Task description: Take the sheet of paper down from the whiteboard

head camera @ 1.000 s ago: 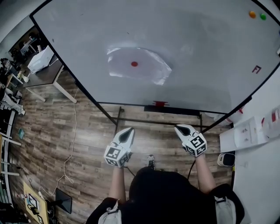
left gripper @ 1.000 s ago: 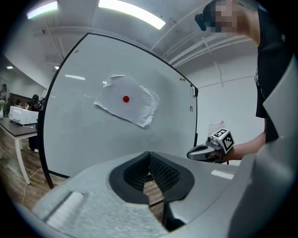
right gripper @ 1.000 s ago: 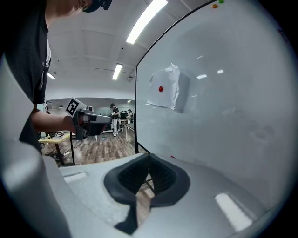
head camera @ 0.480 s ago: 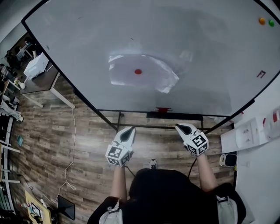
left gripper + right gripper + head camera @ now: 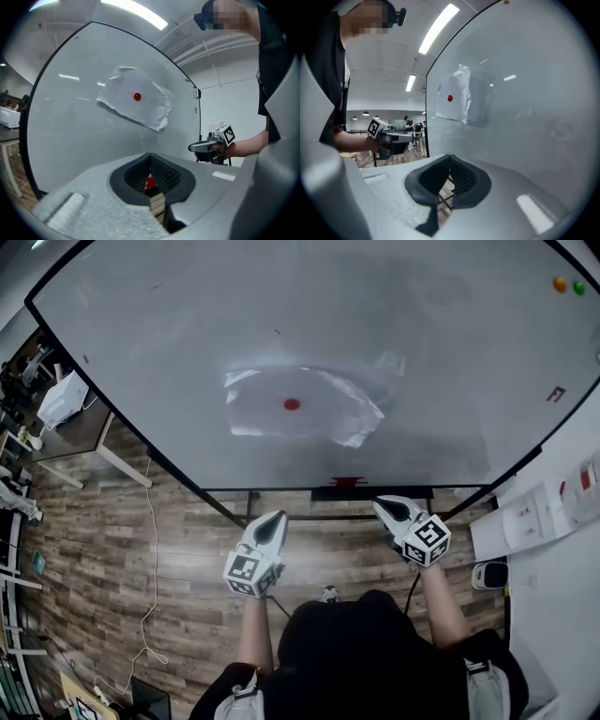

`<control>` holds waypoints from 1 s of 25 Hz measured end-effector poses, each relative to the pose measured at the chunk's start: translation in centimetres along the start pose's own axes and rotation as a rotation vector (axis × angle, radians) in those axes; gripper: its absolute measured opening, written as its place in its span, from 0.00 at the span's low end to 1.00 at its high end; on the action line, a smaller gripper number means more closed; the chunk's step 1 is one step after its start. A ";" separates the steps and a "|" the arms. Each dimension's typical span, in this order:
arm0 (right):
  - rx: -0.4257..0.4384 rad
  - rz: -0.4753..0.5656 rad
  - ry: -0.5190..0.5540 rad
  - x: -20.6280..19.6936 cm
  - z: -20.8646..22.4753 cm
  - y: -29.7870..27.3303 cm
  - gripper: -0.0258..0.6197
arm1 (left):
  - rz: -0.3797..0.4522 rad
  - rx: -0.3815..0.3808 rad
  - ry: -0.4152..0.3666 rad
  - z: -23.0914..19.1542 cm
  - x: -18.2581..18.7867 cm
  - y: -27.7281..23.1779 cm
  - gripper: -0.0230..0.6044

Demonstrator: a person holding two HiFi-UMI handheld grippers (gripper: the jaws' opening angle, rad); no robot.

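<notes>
The left gripper (image 5: 272, 518) was shut tight. Its two jaws were pressed together and held nothing. The right gripper (image 5: 386, 505) was shut too, with its jaw tips touching and nothing between them. The two grippers were side by side with a gap between them, and both pointed at the whiteboard (image 5: 441, 362). Neither one touched the board.

The sheet of paper (image 5: 319, 413) was on the whiteboard, in front of the grippers and higher up than their tips. It was well apart from both. It hung up and to the right of the left gripper, and up and to the left of the right gripper. The paper was white and wrinkled. A small round red magnet (image 5: 292, 404) sat near its middle and pinned it to the board. The paper's corner nearest the right gripper curled off the board a little.

Far off past the right gripper, in the board's top corner, were an orange dot (image 5: 560, 283) and a green dot (image 5: 578, 287). A small red thing (image 5: 347, 481) sat on the dark ledge at the bottom edge of the board, just ahead of the grippers and between them. Under the grippers was a wood floor (image 5: 141, 549).
</notes>
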State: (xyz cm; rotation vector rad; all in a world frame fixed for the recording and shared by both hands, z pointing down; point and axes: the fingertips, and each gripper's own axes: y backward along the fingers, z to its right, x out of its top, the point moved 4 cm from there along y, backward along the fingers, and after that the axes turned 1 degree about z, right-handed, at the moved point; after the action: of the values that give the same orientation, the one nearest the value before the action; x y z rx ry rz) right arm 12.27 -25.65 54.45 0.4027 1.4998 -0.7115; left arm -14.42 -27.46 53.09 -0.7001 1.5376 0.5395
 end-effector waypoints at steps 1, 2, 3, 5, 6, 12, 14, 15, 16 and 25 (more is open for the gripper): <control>-0.001 0.009 -0.020 0.0 0.3 0.0 0.04 | 0.001 -0.003 0.002 -0.1 0.0 -0.1 0.05; -0.007 0.011 -0.027 -0.1 0.5 0.0 0.04 | 0.001 -0.006 0.005 -0.1 0.1 -0.2 0.05; -0.014 0.009 -0.023 -0.1 0.7 0.0 0.04 | 0.001 -0.010 0.006 -0.2 0.1 -0.3 0.05; -0.023 0.006 -0.006 0.2 0.9 0.0 0.04 | 0.001 -0.016 0.004 -0.3 0.4 -0.5 0.05; -0.023 0.008 0.003 0.5 1.0 -0.1 0.04 | 0.002 -0.016 0.000 -0.4 0.6 -0.6 0.05; 0.011 0.058 0.038 3.0 2.3 -1.3 0.04 | 0.052 0.017 -0.032 -0.9 2.4 -1.5 0.05; 0.033 0.096 0.020 4.0 2.7 -1.6 0.05 | 0.071 0.029 -0.034 -1.2 2.8 -2.0 0.05; 0.042 0.114 0.012 4.5 3.0 -1.7 0.05 | 0.079 0.031 -0.033 -1.2 3.1 -2.4 0.05; 0.046 0.127 0.009 4.9 3.2 -1.8 0.05 | 0.086 0.029 -0.033 -1.1 3.3 -2.8 0.05; 0.060 0.267 -0.001 8.8 4.9 -2.0 0.05 | 0.052 0.105 -0.098 -1.3 5.6 -5.0 0.05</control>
State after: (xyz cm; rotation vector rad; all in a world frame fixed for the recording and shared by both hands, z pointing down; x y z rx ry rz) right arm 14.01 -31.85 46.48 0.6350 1.3932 -0.5459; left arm -11.87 -32.54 47.97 -0.5467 1.4842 0.5200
